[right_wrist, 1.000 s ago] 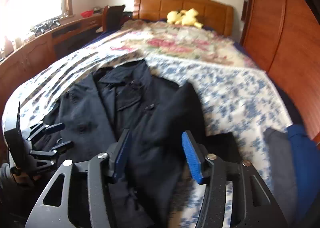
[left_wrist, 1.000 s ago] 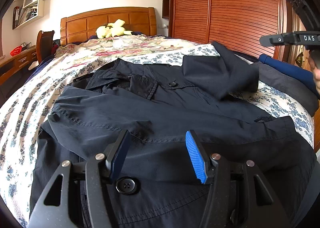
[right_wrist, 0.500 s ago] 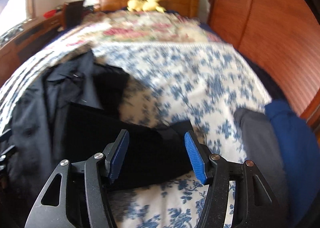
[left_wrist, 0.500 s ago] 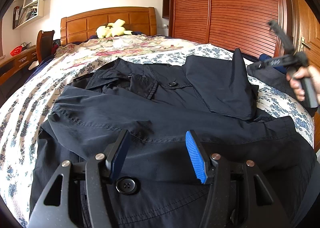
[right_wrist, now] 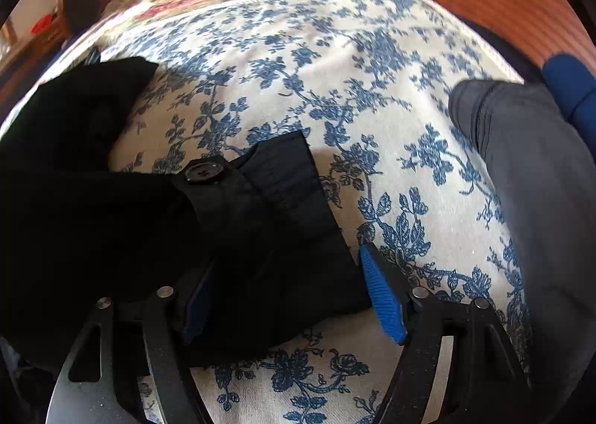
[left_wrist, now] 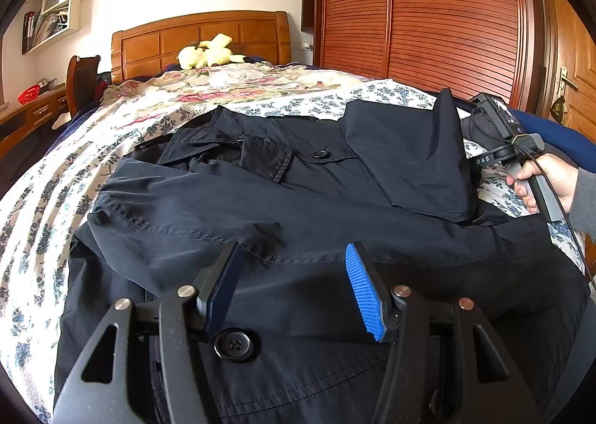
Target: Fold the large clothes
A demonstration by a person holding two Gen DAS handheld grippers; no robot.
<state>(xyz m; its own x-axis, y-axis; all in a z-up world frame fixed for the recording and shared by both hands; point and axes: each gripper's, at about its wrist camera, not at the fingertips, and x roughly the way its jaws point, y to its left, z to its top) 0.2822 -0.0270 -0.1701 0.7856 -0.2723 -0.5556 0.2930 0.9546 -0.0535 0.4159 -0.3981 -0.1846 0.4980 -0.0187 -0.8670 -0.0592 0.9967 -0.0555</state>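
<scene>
Two tools work a dark coat [left_wrist: 260, 208] spread on the bed [right_wrist: 335, 51]. Left tool [left_wrist: 294, 286] hovers released over the hem; right tool [right_wrist: 290, 293], jaws spread, straddles the folded sleeve cuff [right_wrist: 275, 200] without gripping. Risk, as judged: closing on one slippery layer would undo the fold.

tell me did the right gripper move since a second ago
Yes. In the left wrist view the right gripper has dropped from level with the wardrobe doors down to the bedspread, beside the coat sleeve.
</scene>
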